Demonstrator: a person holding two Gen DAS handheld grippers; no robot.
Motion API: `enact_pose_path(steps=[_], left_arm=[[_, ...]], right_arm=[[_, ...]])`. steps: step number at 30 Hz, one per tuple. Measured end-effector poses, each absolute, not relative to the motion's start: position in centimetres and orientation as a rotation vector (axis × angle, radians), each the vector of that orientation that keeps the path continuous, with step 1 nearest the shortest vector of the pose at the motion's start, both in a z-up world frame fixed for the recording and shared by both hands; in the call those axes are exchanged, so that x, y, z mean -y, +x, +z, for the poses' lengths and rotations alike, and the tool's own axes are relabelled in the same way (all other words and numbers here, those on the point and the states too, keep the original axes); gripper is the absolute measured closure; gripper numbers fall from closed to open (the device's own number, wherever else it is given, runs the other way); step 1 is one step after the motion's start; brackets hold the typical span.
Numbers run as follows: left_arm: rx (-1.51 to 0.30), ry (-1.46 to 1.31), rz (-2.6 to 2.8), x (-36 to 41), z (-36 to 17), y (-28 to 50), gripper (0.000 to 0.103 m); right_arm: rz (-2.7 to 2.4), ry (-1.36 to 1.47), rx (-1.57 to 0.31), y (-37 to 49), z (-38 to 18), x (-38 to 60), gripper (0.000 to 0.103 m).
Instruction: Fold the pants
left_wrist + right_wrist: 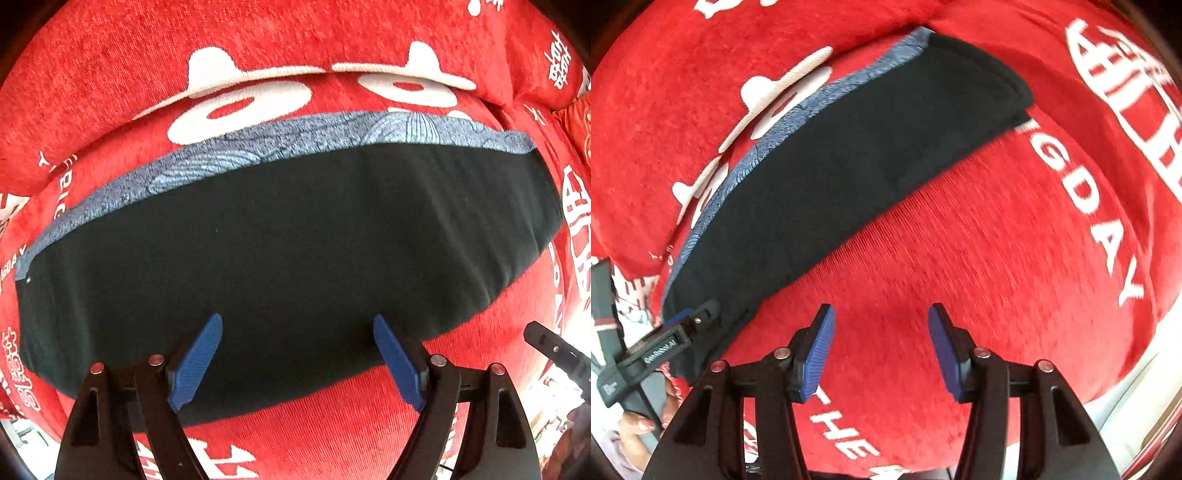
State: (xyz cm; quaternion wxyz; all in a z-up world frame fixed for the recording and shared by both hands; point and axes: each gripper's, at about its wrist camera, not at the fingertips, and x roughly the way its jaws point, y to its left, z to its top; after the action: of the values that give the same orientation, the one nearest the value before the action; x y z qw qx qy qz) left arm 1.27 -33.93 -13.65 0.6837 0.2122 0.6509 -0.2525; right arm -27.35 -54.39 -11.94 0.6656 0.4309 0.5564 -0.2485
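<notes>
Item: black pants (280, 251), soft matte knit, folded into a flat oblong with a blue-grey patterned band (258, 147) along the far edge. Location: on a red plush cushion (332, 417) with white printed lettering. Left gripper (295, 362): jaws spread, empty, hovering at the near hem. Right gripper (882, 350): jaws spread, empty, over bare cushion to the right of the pants. Risk: the pile is soft and yielding; a shallow pinch could catch only one layer, dragging the fold askew.
</notes>
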Motion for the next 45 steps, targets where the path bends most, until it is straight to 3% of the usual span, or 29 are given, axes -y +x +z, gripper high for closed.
enact_pose_path(steps=[24,35,45], left_arm=[[-1.408,0.498,-0.505,40.2,-11.6,-1.1,0.018],[-1.469,0.324,-0.459,43.4,-15.0,-1.2,0.018],[-1.438,0.363,-0.476,44.0,-14.8,-2.1,0.018]], right_arm=[[-0.457,1.164,-1.147,-29.1,-12.6,60.7,0.044],[-0.383,1.448,-0.88,-31.7,-16.1,67.1,0.043],[-0.34,1.585,-0.615,-30.2,-18.7,67.5,0.04]])
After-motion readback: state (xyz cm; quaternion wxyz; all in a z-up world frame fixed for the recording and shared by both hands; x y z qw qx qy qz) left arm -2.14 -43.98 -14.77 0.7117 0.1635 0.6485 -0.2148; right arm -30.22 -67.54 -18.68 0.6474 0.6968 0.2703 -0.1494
